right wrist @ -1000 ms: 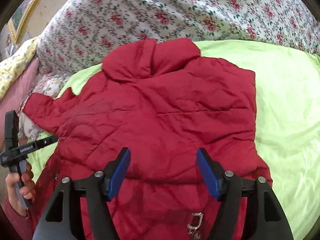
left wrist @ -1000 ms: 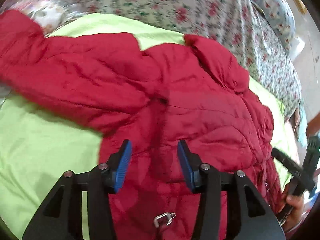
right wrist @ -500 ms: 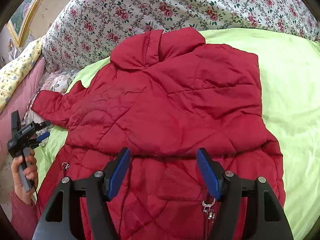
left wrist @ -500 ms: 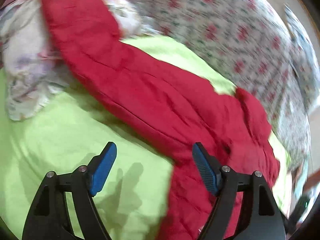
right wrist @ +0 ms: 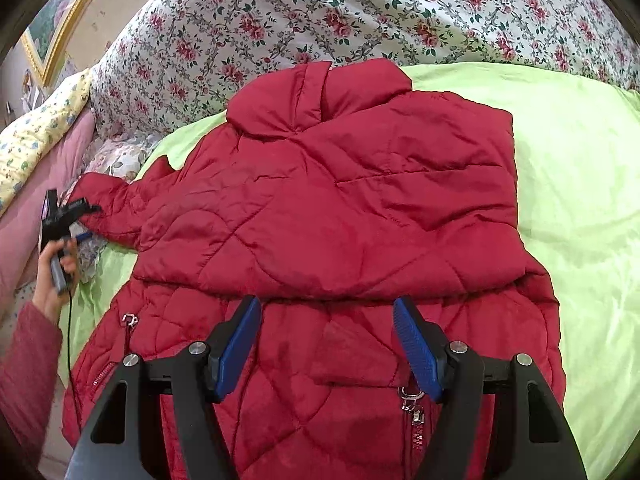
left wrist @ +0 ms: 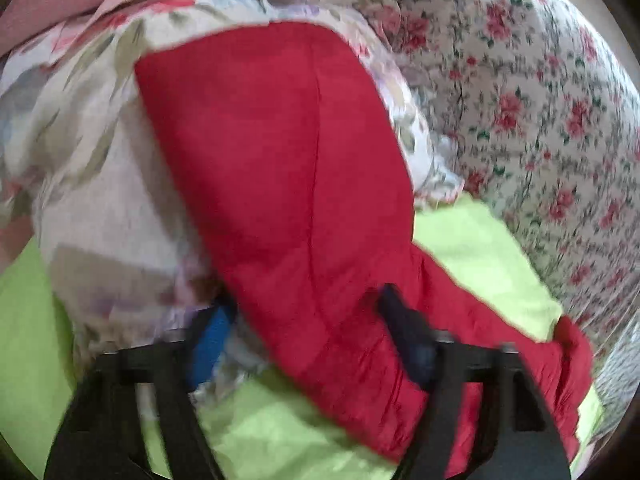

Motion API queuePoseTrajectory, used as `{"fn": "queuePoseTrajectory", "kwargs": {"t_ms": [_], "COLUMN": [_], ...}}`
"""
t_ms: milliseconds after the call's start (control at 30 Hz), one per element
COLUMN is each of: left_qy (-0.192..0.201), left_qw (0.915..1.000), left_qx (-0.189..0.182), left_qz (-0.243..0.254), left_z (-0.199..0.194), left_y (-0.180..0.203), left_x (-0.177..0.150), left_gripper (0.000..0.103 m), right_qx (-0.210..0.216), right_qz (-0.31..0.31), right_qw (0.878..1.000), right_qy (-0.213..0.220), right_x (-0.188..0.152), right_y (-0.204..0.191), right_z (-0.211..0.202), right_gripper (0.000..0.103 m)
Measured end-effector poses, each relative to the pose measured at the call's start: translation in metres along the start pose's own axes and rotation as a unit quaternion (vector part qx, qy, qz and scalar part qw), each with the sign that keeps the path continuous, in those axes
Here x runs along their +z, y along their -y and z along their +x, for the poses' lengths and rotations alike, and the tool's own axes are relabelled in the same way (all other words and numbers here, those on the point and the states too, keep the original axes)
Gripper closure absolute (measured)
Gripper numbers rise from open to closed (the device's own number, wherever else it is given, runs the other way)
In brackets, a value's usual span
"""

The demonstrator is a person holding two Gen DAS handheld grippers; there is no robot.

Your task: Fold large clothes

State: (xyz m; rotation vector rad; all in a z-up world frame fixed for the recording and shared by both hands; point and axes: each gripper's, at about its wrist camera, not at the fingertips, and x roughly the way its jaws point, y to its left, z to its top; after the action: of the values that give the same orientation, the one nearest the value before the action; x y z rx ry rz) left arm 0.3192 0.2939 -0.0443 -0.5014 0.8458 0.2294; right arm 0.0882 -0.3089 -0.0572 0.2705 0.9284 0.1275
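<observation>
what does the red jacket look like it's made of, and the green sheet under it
Red jacket: looks like a thin synthetic shell, probably nylon or polyester, over soft padding. It has a slight sheen, stitched quilting lines and puffy panels.
Green sheet: a smooth woven fabric, perhaps cotton or a blend, with a faint sheen and soft wrinkles. The exact fibre cannot be told.

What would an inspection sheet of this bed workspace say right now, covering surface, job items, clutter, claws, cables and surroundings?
Surface: lime green sheet over the bed.
Job's things: red quilted jacket spread flat, collar away from the right camera; its sleeve runs out over a floral pillow.
Clutter: nothing seen.
Grippers: left claw open, straddling the sleeve, view blurred; right claw open above the jacket's lower part.
Cables: thin black cord hangs from the left handle.
Surroundings: rose-print quilt, gold picture frame.
</observation>
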Motion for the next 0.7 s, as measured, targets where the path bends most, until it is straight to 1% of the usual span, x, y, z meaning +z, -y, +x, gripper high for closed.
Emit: {"fn": "queuePoseTrajectory", "kwargs": {"t_ms": [33, 67, 167, 267, 367, 500, 700], "left_qy": [-0.001, 0.001, 0.024, 0.033, 0.031, 0.019, -0.01], "left_qw": [0.9999, 0.9998, 0.9973, 0.9922, 0.9859, 0.9756, 0.9611], "left_qx": [-0.01, -0.019, -0.065, -0.104, -0.137, -0.179, -0.224], "left_qz": [0.001, 0.001, 0.024, 0.06, 0.092, 0.126, 0.161], "left_z": [-0.003, -0.007, -0.033, -0.058, -0.075, -0.095, -0.103], "left_y": [0.001, 0.002, 0.014, 0.033, 0.055, 0.084, 0.128], "left_x": [0.001, 0.003, -0.006, -0.024, -0.045, -0.078, -0.123], "left_gripper": [0.077, 0.087, 0.095, 0.095, 0.095, 0.095, 0.095], "right_qx": [0.001, 0.002, 0.005, 0.008, 0.009, 0.012, 0.019], "right_qz": [0.001, 0.002, -0.001, -0.001, -0.002, 0.003, 0.017], "right_qw": [1.0, 1.0, 1.0, 1.0, 1.0, 1.0, 1.0], "right_qy": [-0.003, -0.005, -0.002, 0.002, 0.005, 0.008, 0.013], "right_x": [-0.001, -0.001, -0.003, -0.003, -0.002, -0.002, -0.006], "right_y": [0.0, 0.0, -0.002, -0.005, -0.006, -0.005, 0.0], "right_z": [0.001, 0.002, 0.001, -0.001, -0.003, -0.007, -0.014], "right_gripper": [0.033, 0.033, 0.033, 0.033, 0.033, 0.033, 0.033]}}
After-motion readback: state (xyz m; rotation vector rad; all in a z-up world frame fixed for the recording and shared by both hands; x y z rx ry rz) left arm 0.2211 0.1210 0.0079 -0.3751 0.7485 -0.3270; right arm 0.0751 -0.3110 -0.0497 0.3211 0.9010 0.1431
